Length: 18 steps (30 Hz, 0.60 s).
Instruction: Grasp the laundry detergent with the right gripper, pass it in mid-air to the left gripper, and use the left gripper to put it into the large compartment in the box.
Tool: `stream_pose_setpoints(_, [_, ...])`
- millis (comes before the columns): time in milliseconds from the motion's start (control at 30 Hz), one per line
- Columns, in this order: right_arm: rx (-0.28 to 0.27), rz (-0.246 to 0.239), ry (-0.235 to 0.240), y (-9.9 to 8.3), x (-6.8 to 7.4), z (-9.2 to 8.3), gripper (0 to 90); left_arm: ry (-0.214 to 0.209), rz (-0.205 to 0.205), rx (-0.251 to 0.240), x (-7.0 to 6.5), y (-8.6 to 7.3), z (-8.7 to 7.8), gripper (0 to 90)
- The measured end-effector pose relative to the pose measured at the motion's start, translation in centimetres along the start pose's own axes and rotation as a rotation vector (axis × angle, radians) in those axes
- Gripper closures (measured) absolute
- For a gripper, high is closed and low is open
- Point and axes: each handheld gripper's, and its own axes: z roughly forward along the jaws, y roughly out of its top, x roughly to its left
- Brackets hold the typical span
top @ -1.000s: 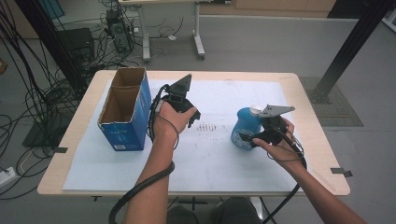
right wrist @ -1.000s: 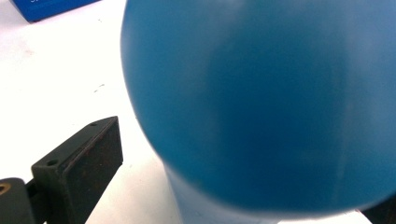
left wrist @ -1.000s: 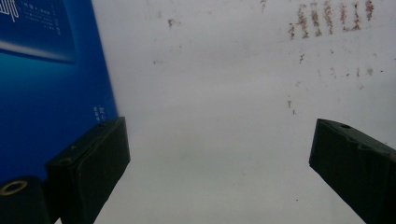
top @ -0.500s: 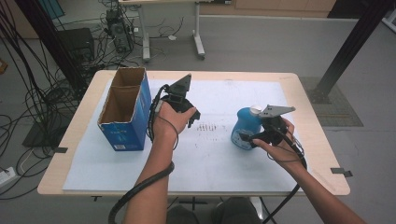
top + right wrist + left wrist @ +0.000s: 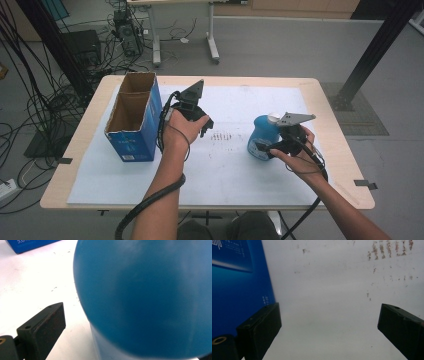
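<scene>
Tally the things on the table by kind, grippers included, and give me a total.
Open cardboard box: 1
Blue bottle: 1
White sheet covering the table: 1
Hand-held grippers: 2, left gripper and right gripper
Total: 5

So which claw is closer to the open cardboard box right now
Left. The left claw sits just beside the blue box, at its right side, jaws open. The right claw is across the table at the blue bottle.
</scene>
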Motion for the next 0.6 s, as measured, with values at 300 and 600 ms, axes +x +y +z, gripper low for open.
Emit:
stream_pose_setpoints(300, [-0.003,-0.002,-0.001,0.02,-0.02,-0.02,1.8,-0.001,0.001,-0.001,0.0,-0.02,0.01,5.6])
stream_pose_setpoints(600, [-0.004,-0.003,-0.001,0.03,-0.02,-0.03,1.7,0.0,-0.001,0.0,0.05,0.0,-0.08,5.6])
